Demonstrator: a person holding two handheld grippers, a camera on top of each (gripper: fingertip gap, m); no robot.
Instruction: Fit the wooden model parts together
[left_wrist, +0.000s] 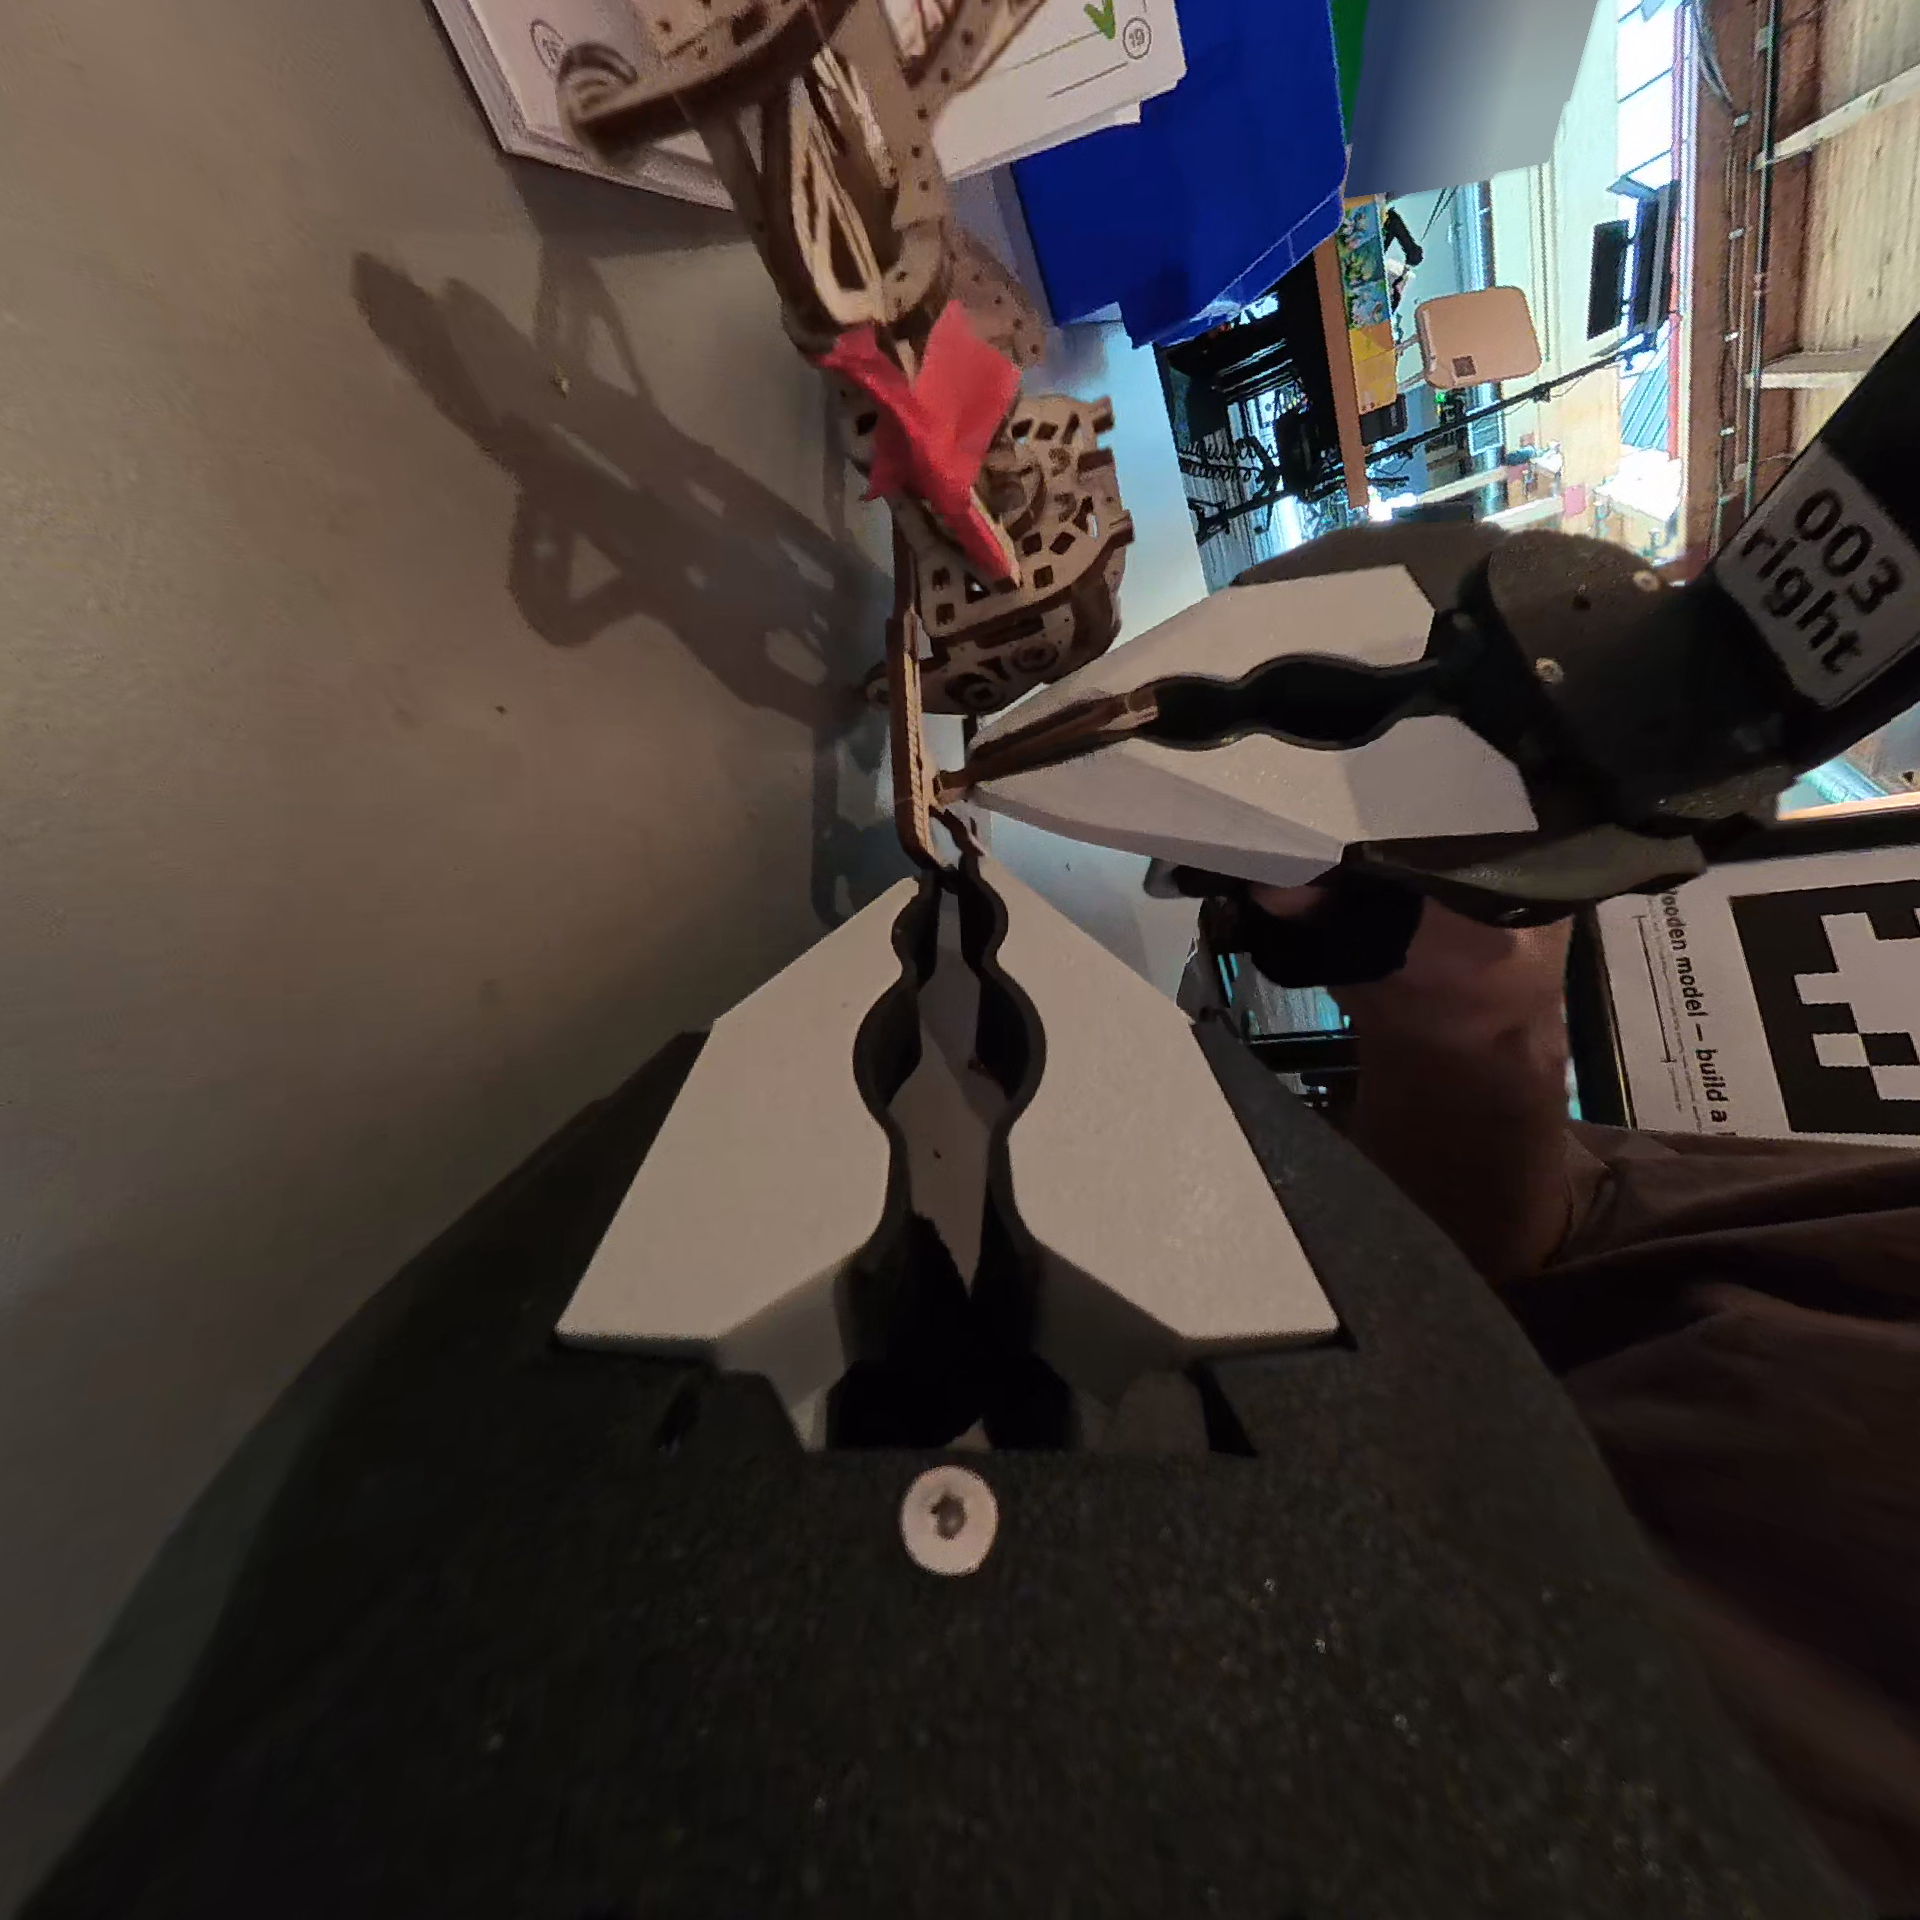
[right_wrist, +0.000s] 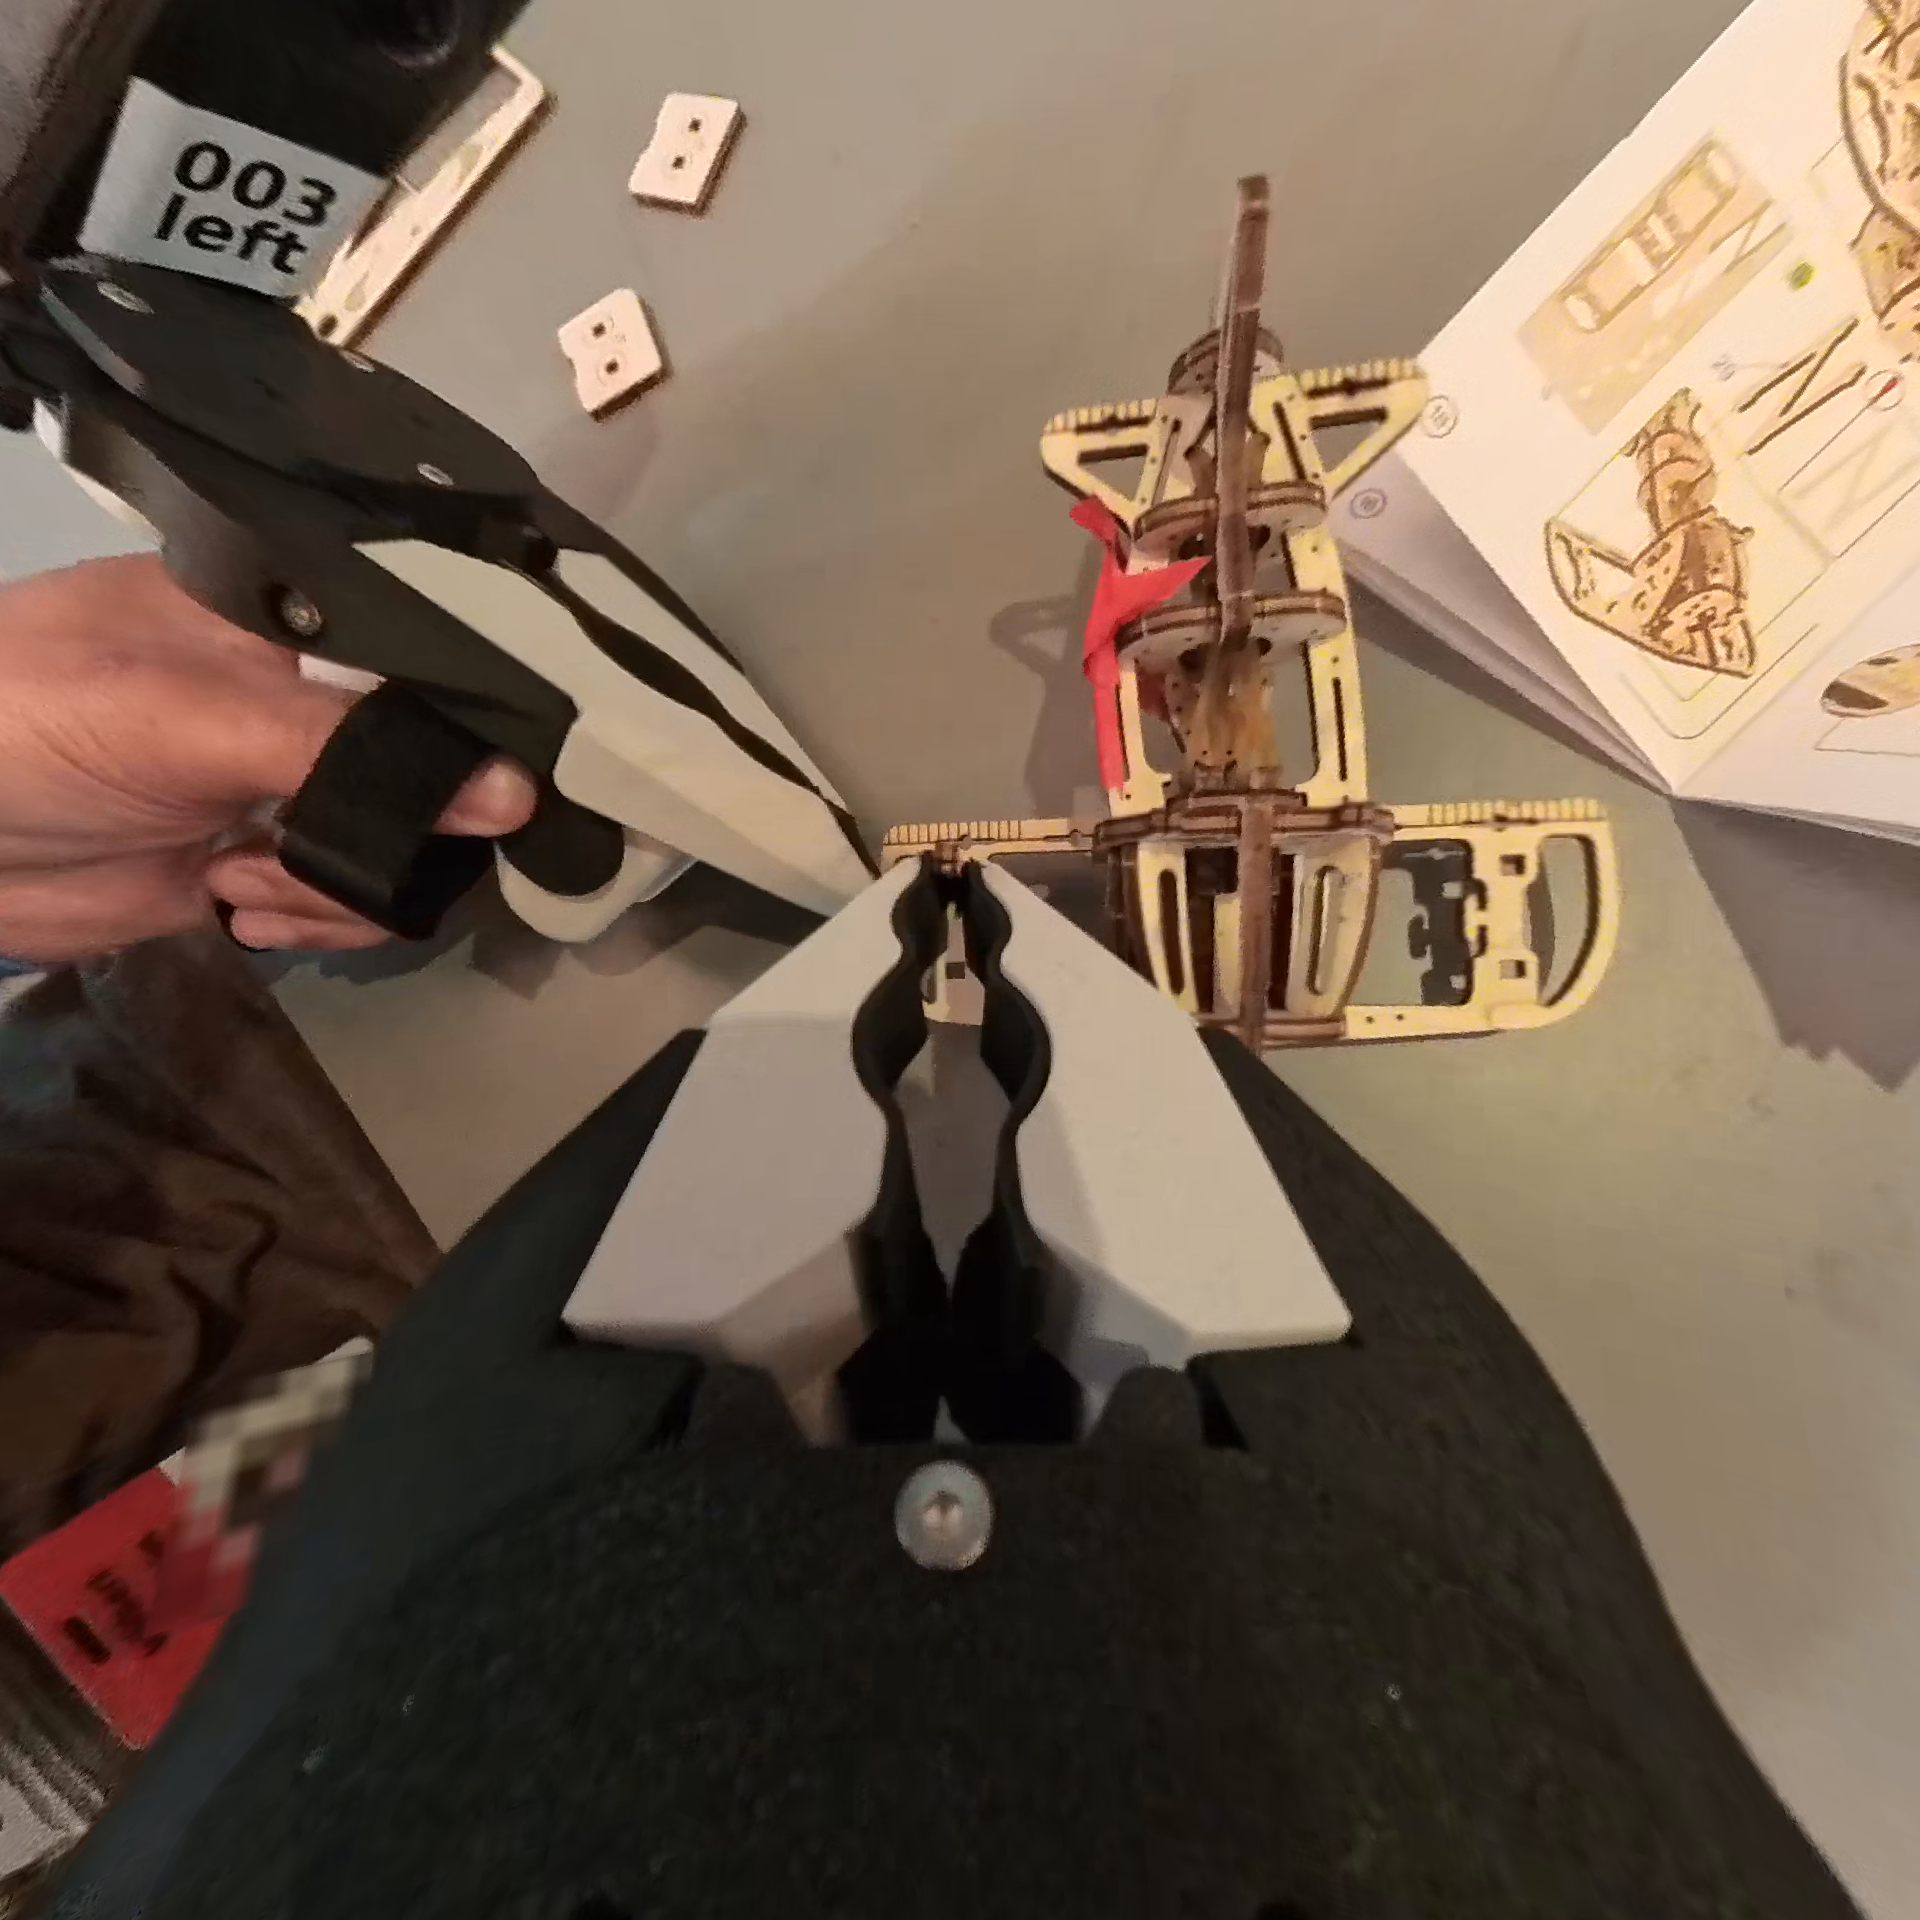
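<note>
Both tools pinch the model's wing tip: right tool (right_wrist: 948, 883) closed on a small tab there, left tool (right_wrist: 862, 868) closed on the wing edge beside it. Beyond, the model (right_wrist: 1236, 831) sits mid-table by the booklet (right_wrist: 1662, 468). Twisting could snap the thin wing.

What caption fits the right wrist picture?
Two claws, right and left, pinch the wooden model's wing tip on a grey table.
</note>
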